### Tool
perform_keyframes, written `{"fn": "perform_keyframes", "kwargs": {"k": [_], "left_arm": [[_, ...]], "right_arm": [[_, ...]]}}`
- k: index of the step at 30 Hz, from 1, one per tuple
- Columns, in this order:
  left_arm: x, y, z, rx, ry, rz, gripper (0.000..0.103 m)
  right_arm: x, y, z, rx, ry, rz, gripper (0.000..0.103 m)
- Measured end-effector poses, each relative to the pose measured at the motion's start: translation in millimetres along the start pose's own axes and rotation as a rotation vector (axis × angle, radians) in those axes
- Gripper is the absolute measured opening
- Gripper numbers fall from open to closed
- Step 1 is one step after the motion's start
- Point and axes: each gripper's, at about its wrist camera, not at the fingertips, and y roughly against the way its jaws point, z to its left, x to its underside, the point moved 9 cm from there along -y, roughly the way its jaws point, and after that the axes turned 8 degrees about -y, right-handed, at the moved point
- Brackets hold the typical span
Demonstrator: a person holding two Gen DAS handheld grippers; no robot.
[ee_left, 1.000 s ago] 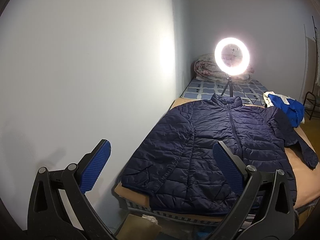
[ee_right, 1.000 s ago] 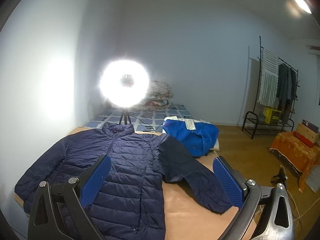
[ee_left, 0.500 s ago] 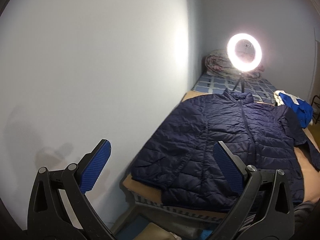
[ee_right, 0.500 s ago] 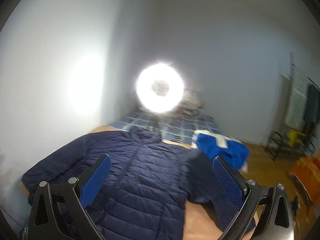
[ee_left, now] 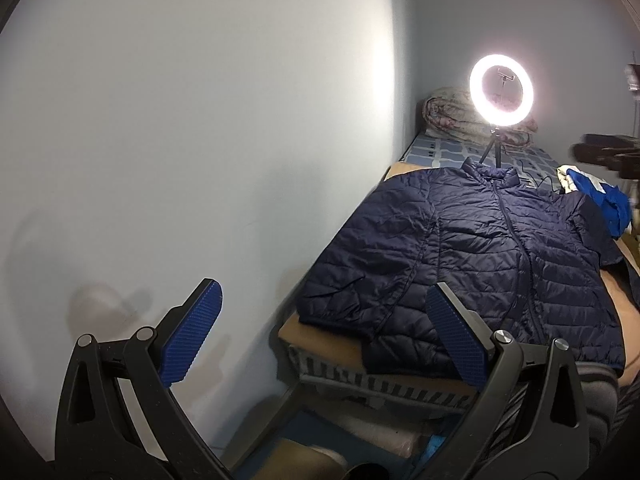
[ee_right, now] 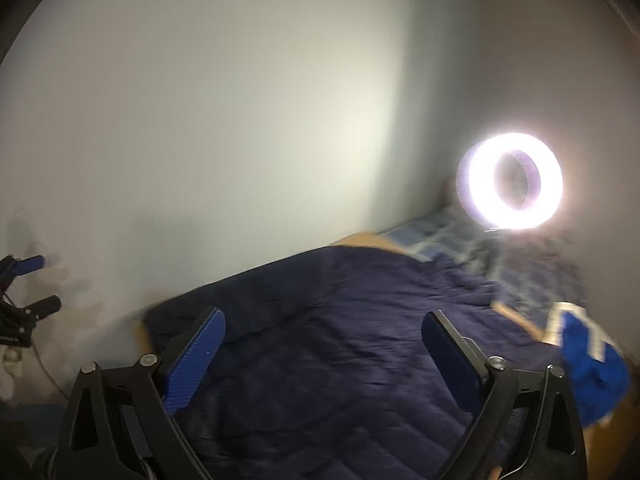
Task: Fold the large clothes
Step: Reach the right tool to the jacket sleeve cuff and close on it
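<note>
A navy quilted jacket lies spread flat, front up and zipped, on a brown-topped bed. In the blurred right wrist view the same jacket fills the lower middle. My left gripper is open and empty, held off the bed's near left corner, short of the jacket's hem. Above the jacket's body my right gripper hangs open with nothing between its blue pads. The jacket's right sleeve runs off frame at the right in the left wrist view.
A lit ring light on a small tripod stands behind the jacket's collar. A bright blue garment lies at the right. Rolled bedding sits against the far wall. The white wall runs close along the bed's left side.
Both views have swung left, toward the wall. The left gripper has drawn back off the bed's left corner. The right gripper has moved in over the jacket; its view is now motion-blurred.
</note>
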Motion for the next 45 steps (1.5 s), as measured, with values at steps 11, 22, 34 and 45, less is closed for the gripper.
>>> {"fn": "perform_keyframes", "kwargs": {"k": [11, 22, 34, 45], "left_arm": [[34.5, 2.7, 27.5, -0.018, 0.021, 0.054, 0.103], [47.5, -6.5, 34.6, 0.003, 0.045, 0.089, 0.102], [60.1, -20.0, 47.1, -0.008, 0.121, 0.137, 0.102], [48.8, -31.6, 30.0, 0.014, 0.091, 0.121, 0.102]], "right_arm": [[54.3, -131.6, 142.2, -0.355, 0.161, 0.296, 0.071], [135.9, -208.2, 228.9, -0.519, 0.287, 0.528, 0.055], [189.1, -244.6, 256.5, -0.449, 0.469, 0.638, 0.053], [168.6, -238.0, 239.2, -0.511, 0.297, 0.618, 0.007]]}}
